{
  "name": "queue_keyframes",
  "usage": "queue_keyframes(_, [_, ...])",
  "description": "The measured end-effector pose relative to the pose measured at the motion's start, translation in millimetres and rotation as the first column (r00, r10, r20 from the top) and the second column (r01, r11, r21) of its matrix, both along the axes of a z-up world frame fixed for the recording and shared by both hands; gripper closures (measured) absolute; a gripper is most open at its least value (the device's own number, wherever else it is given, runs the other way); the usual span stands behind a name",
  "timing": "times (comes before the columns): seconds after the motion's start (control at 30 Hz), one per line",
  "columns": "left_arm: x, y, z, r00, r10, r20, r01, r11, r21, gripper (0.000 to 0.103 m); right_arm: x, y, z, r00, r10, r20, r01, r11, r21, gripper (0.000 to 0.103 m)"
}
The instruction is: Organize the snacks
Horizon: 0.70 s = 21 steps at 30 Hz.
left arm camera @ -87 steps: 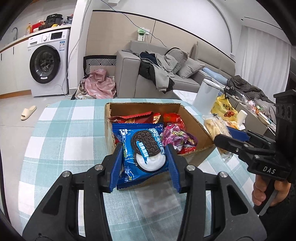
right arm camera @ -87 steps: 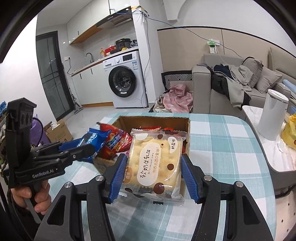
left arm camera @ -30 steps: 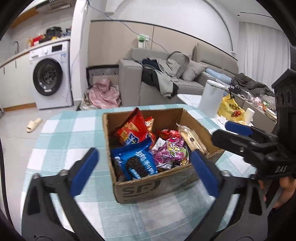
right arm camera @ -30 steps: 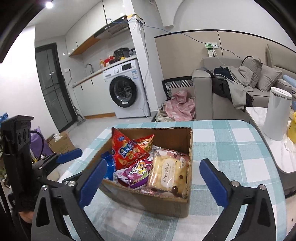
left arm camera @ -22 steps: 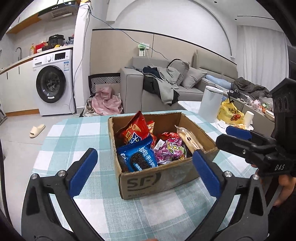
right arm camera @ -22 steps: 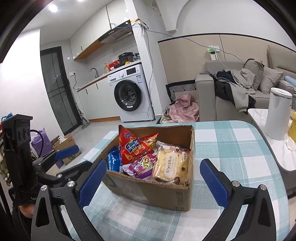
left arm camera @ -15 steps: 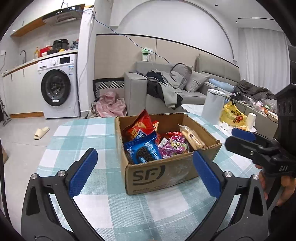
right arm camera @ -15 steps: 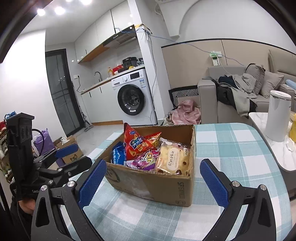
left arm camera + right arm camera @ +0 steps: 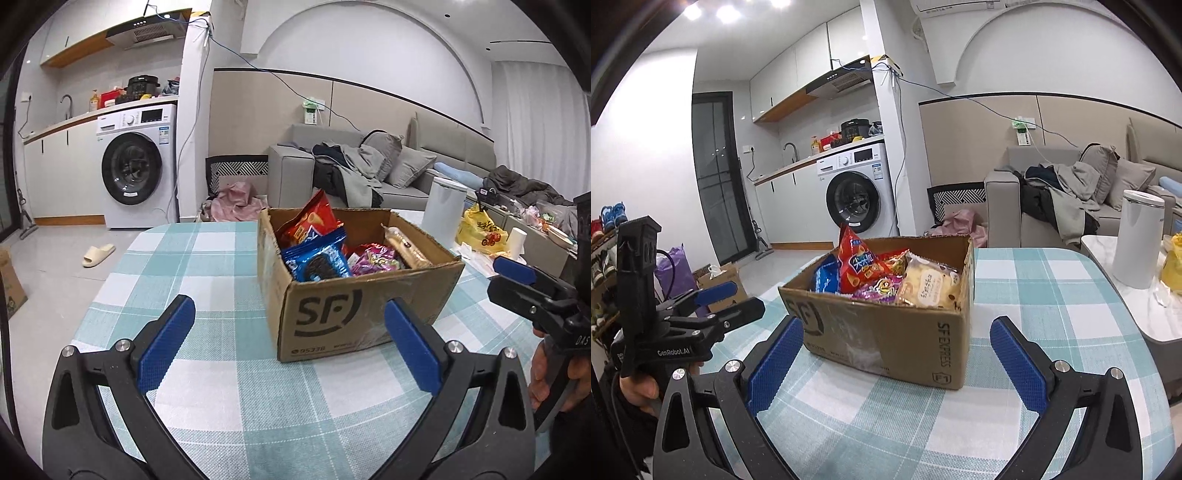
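Note:
A brown cardboard box (image 9: 354, 314) marked SF stands on the checked tablecloth and also shows in the right wrist view (image 9: 886, 332). Inside stand a blue Oreo pack (image 9: 317, 260), a red chip bag (image 9: 308, 221), a purple packet (image 9: 375, 258) and a pale biscuit pack (image 9: 929, 282). My left gripper (image 9: 288, 339) is open and empty, low in front of the box. My right gripper (image 9: 895, 356) is open and empty, in front of the box's near corner. Each gripper shows in the other's view: the right one (image 9: 532, 291), the left one (image 9: 713, 306).
The teal checked table (image 9: 221, 280) has its rounded edge at left and back. A white cylinder bin (image 9: 1137, 238) stands on a side table at right. A yellow bag (image 9: 480, 236), sofa and washing machine (image 9: 136, 166) lie beyond.
Both grippers let go of their packs, the Oreos and the biscuits, into the box and opened wide. Since then both have drawn back and lower, so the box's front face shows.

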State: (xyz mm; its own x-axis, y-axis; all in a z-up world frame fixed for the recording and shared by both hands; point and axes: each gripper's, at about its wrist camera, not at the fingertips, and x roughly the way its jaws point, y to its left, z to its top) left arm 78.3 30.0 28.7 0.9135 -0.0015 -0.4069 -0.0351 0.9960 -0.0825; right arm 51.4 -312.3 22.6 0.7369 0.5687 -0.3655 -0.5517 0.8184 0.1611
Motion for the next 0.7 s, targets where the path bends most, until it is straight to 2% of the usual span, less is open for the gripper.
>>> queue_keyframes(0.33, [5.2, -1.3, -15.4, 0.999, 0.041, 0.005, -0.042, 0.999, 0.014, 0.001, -12.2, 3.0, -10.9, 0.998, -0.004, 0.068, 0.006, 1.0, -0.028, 0.0])
queue_keyframes(0.7, [5.3, -7.3, -18.7, 1.0, 0.014, 0.016, -0.014, 0.999, 0.036, 0.001, -15.3, 1.7, -12.8, 0.995, -0.016, 0.096, 0.018, 1.0, -0.023, 0.0])
